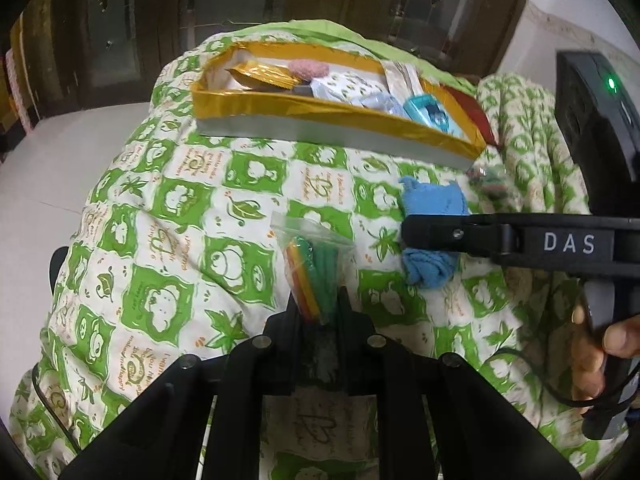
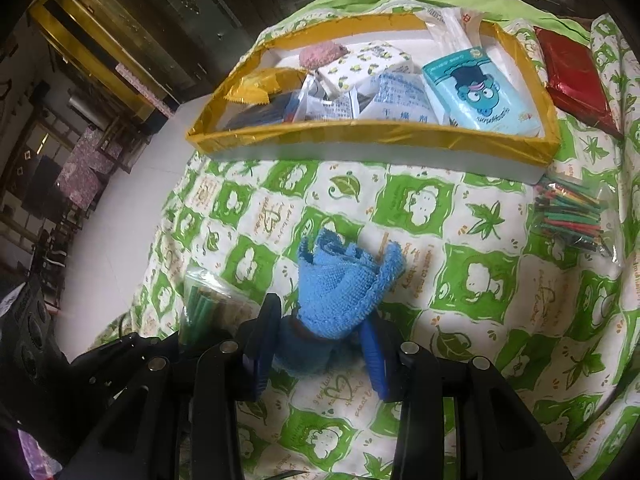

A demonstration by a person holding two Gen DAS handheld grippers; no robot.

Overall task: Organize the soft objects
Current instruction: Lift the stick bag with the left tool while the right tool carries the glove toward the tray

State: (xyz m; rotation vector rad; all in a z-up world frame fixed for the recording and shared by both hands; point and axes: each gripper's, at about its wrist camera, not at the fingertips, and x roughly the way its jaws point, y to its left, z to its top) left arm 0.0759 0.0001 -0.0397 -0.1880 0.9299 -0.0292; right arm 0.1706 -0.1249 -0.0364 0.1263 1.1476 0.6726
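Right gripper [image 2: 320, 344] clamps blue cloth [image 2: 340, 292] (fingertips hidden leftward).

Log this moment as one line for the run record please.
left hand-held gripper: shut on bag of sticks | right hand-held gripper: around blue cloth | gold-rimmed tray: partly filled

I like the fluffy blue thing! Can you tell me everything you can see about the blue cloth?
The blue cloth is a small towel of looped, fuzzy fabric, bright blue with frayed-looking edges. It is bunched and folded, not flat. The right gripper has it pinched between both fingers, its crumpled upper end fanning out past the fingertips. It sits over the green and white patterned quilt, in front of the gold-edged box, near a bag of green sticks.
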